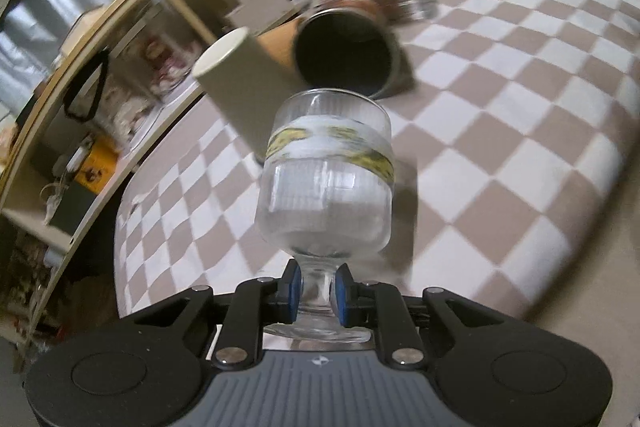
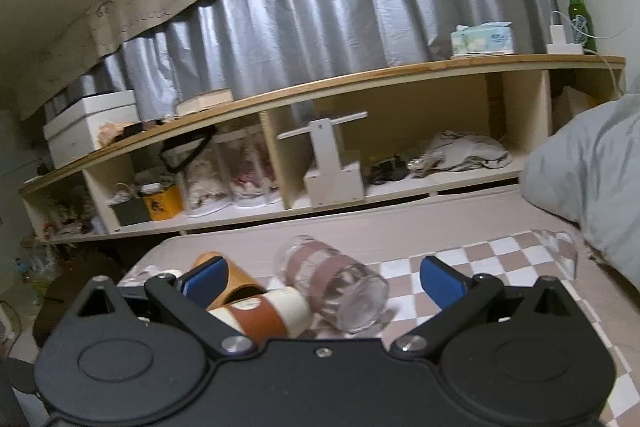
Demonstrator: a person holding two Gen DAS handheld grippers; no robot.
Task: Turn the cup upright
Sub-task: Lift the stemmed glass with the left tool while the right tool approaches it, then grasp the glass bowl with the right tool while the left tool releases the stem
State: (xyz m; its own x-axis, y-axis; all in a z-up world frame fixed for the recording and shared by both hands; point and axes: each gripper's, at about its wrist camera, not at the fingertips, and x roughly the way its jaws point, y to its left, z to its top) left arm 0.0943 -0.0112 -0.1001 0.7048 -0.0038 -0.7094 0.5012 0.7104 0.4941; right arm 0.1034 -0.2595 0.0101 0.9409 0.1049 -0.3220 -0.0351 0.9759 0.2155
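Left gripper clamping one stemmed glass, right gripper spread wide, three cups lying on checkered cloth

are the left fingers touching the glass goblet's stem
Touching. The left wrist view shows the left gripper with both blue fingers pressed against the glass goblet stem.

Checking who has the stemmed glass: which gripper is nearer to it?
Left. The left gripper is shut on the stemmed glass at its stem; the right gripper hangs open over other cups.
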